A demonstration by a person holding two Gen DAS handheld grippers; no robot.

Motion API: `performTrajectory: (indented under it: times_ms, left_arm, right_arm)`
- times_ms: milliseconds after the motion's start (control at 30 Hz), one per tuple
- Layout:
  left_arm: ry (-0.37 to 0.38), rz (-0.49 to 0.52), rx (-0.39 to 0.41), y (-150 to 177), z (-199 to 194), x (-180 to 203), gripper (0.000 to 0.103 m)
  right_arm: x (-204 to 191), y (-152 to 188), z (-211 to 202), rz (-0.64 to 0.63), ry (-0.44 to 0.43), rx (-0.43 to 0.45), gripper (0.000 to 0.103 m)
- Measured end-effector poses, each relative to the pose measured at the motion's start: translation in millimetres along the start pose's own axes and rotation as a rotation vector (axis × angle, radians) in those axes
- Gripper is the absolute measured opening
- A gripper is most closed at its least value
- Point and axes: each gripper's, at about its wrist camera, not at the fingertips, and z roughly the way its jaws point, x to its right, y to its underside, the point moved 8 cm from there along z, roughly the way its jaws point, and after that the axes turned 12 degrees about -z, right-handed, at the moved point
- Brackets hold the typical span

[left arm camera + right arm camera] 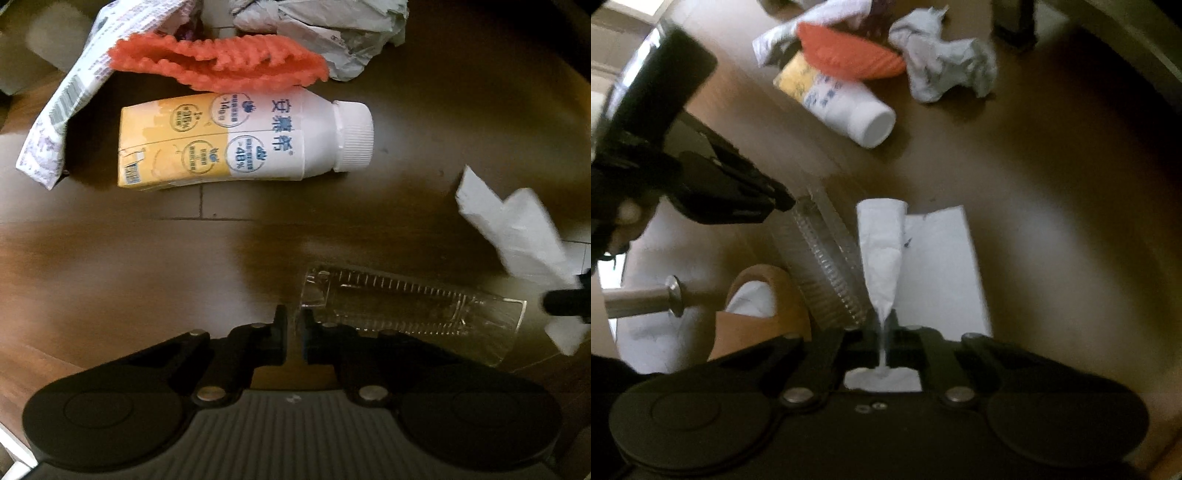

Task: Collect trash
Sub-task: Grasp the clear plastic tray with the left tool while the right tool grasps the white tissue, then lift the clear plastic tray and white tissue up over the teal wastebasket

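Ribbed clear plastic tray [406, 306] pinched in left claw [294, 334], soft white tissue [882, 254] in right claw [884, 350].

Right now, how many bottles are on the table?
2. A yellow and white bottle lies on its side under the orange cloth. A clear bottle lies beside the left gripper. More may hide under the pile.

The work surface was a dark brown wooden tabletop [110, 258] with a glossy sheen and a few fine seam lines. Light fell unevenly on it, leaving pale glare patches and deep shadow. A dark furniture leg [1014, 22] stood at the far edge, and a bright pale floor [646, 332] showed below the table's edge
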Motion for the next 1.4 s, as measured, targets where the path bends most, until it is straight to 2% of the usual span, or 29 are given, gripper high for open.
performTrajectory:
  times_ms: [200, 467, 767, 933, 1167, 1400]
  left_arm:
    - [0.007, 0.033, 0.057, -1, -40, 3, 0.004]
    - [0.006, 0.078, 0.219, -1, -129, 2, 0.004]
    - [-0.026, 0.076, 0.536, -19, -268, -5, 0.004]
    - [-0.035, 0.066, 0.716, -18, -360, 2, 0.004]
    - [0.037, 0.093, 0.946, 26, -493, 36, 0.004]
    - [0.091, 0.116, 1.145, 75, -590, 65, 0.004]
  right_arm:
    - [3, 5, -50, 0.042, 0.041, 0.064, 0.003]
    - [-16, 3, -133, 0.067, 0.136, 0.186, 0.003]
    - [-45, 7, -259, 0.071, 0.28, 0.403, 0.003]
    - [-60, 20, -331, 0.076, 0.354, 0.52, 0.003]
    - [-100, 45, -429, 0.04, 0.425, 0.682, 0.003]
    - [-141, 73, -515, -0.035, 0.507, 0.829, 0.003]
